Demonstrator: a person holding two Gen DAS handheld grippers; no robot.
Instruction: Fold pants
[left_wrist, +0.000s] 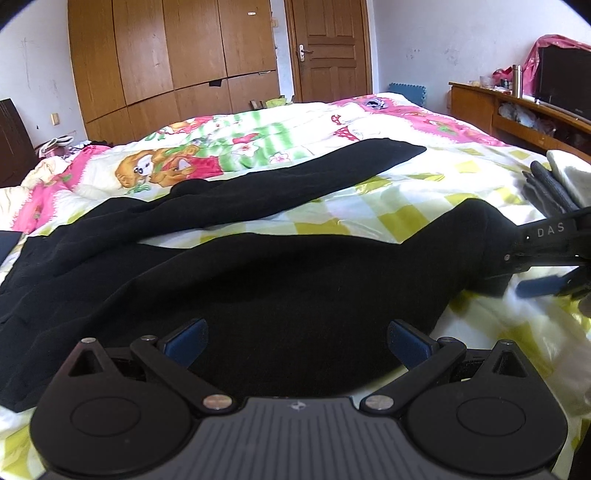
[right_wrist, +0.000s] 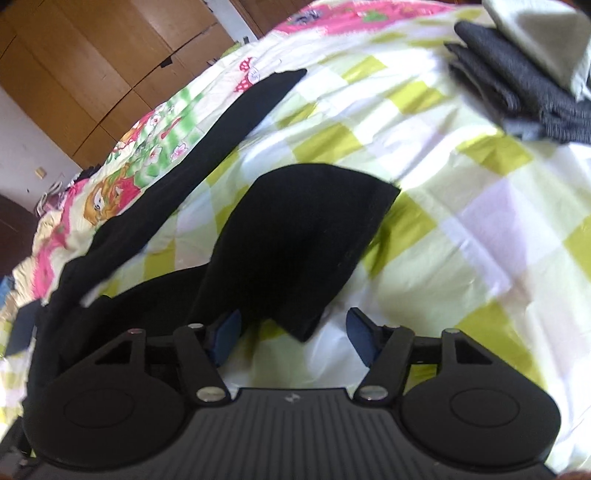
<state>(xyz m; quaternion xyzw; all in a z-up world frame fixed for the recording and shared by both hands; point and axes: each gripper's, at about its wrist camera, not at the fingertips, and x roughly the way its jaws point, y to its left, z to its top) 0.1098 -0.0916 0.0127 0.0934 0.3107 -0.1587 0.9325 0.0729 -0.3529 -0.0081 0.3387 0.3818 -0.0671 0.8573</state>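
Black pants (left_wrist: 295, 280) lie spread on the bed, their two legs splayed apart toward the right. The far leg (left_wrist: 314, 173) runs up over the cartoon quilt. My left gripper (left_wrist: 295, 343) hovers open above the middle of the near leg, with nothing pinched. In the right wrist view the near leg's cuff (right_wrist: 295, 236) is raised and folded, its corner hanging between the blue pads (right_wrist: 227, 336) of my right gripper (right_wrist: 295, 338). Those jaws stand apart and do not press the cloth. The left wrist view shows the right gripper (left_wrist: 517, 273) at that cuff, at the right edge.
The checked yellow and white quilt (left_wrist: 388, 210) covers the bed. A stack of folded dark grey clothes (right_wrist: 517, 81) with a pale folded piece (right_wrist: 546, 40) on top sits at the bed's right side. A wooden wardrobe (left_wrist: 166, 66), door (left_wrist: 328, 51) and sideboard (left_wrist: 517, 110) stand behind.
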